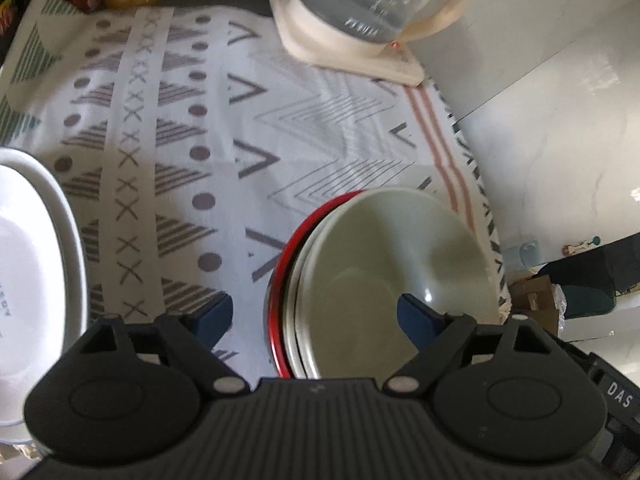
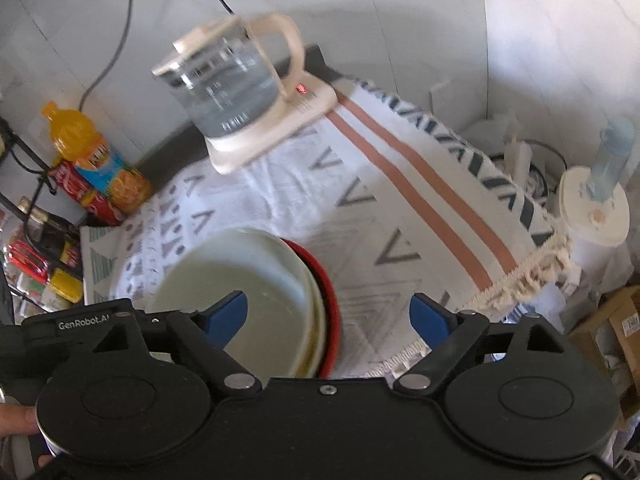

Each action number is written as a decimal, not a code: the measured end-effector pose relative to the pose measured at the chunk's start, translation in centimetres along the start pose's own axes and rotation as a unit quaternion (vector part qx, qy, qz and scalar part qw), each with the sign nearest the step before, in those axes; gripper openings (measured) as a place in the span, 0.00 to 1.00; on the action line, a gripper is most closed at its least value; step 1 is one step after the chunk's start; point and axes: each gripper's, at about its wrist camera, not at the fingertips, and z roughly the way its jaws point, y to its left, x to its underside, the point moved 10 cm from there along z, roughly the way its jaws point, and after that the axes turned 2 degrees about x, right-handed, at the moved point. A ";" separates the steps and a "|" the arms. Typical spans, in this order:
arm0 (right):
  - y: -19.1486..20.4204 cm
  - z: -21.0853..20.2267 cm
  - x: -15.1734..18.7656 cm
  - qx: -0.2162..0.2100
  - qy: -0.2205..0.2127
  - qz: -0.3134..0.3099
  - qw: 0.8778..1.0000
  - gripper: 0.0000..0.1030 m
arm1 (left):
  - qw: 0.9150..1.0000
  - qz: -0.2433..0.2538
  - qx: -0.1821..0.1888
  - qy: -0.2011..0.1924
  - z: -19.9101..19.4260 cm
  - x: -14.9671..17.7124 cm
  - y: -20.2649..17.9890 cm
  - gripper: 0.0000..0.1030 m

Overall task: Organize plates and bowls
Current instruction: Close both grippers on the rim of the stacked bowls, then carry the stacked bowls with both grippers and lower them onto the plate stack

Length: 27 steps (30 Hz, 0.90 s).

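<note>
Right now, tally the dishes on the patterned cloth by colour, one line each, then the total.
Pale green bowls: 1, top of the nest.
Red bowls: 1, outermost of the nest.
White dishes: 2, stacked at the left edge of the left wrist view.
Total: 4 clear. Cream rims show between the green and red bowls; their number cannot be told.

Three nested bowls [image 1: 384, 276] are counted in one stack on the patterned cloth [image 1: 224, 128]: a red one at the bottom and two pale ones inside it. Two white plates [image 1: 36, 280] are seen stacked at the left edge of the left wrist view. One glass kettle [image 2: 230, 88] on one cream base [image 2: 280, 128] is counted, with one orange drink bottle [image 2: 86, 148] and one red can [image 2: 86, 196] beside it.
</note>
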 end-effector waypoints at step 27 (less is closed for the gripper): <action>0.6 6.4 2.8 -0.040 0.106 0.019 0.993 0.31 | 0.997 -0.058 -0.002 0.042 4.2 1.7 1.2 0.46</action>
